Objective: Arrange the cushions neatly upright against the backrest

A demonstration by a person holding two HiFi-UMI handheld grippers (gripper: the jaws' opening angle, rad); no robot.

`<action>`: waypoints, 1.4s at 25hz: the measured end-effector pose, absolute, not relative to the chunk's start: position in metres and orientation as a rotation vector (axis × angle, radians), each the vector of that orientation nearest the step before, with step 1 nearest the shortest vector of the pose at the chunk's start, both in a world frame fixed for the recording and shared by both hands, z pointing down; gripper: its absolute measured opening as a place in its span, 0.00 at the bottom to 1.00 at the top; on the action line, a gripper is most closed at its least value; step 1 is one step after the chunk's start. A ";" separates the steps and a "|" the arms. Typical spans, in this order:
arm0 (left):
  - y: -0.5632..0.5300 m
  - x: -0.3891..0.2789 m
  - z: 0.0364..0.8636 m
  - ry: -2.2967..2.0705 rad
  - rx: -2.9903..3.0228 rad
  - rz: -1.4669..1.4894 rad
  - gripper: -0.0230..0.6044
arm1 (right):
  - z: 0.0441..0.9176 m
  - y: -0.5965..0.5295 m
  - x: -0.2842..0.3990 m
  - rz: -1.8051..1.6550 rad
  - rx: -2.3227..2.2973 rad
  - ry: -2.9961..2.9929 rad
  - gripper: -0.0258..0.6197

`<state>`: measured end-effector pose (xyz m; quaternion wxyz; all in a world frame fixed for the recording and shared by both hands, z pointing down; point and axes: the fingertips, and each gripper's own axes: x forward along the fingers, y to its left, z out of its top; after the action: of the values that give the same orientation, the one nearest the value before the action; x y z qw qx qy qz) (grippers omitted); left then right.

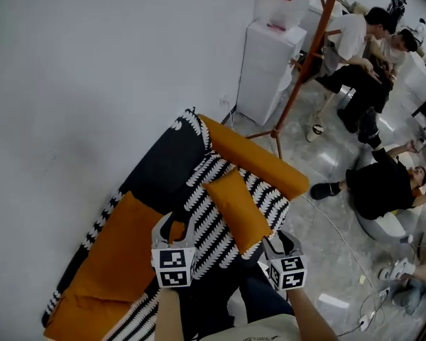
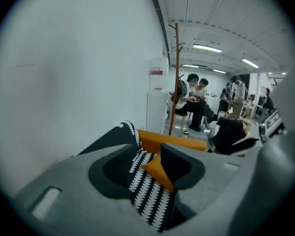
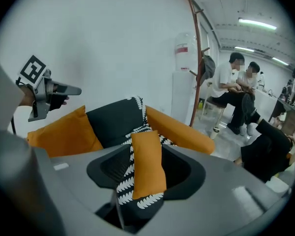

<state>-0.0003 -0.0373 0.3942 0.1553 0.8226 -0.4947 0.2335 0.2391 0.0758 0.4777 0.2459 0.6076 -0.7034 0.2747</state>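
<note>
- small orange cushion (image 1: pixel 238 208) – lying flat on top of the black-and-white patterned cushion (image 1: pixel 211 227), not upright, over toward the right end of the sofa
- patterned cushion is slumped down across the seat, its far end up against the black backrest (image 1: pixel 163 163)
- the sofa's orange armrest (image 1: pixel 254 156) runs just past the small cushion on the far right side
- big orange cushion (image 1: pixel 117 261) sits on the left half of the sofa, leaning on the backrest
- left gripper (image 1: pixel 176 226) is over the spot where the big orange cushion meets the patterned one – jaws about half apart, nothing pinched in them
- right gripper (image 1: pixel 280 241) is at the near right edge of the patterned cushion, jaws also partway apart and empty, small orange cushion lined up straight ahead of them
- farther off: white water dispenser (image 1: pixel 270 62) by the wall, brown coat stand (image 1: pixel 307 61), some people sitting at far right
</note>
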 end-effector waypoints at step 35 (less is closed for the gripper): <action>-0.155 0.164 0.748 -0.484 2.128 1.516 0.55 | 0.758 0.053 0.250 1.195 1.070 -1.574 0.63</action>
<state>0.1636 -0.1554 0.7483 0.2398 0.7775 -0.1767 0.5538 0.2496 0.0533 0.7575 0.4323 0.4294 -0.6316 0.4793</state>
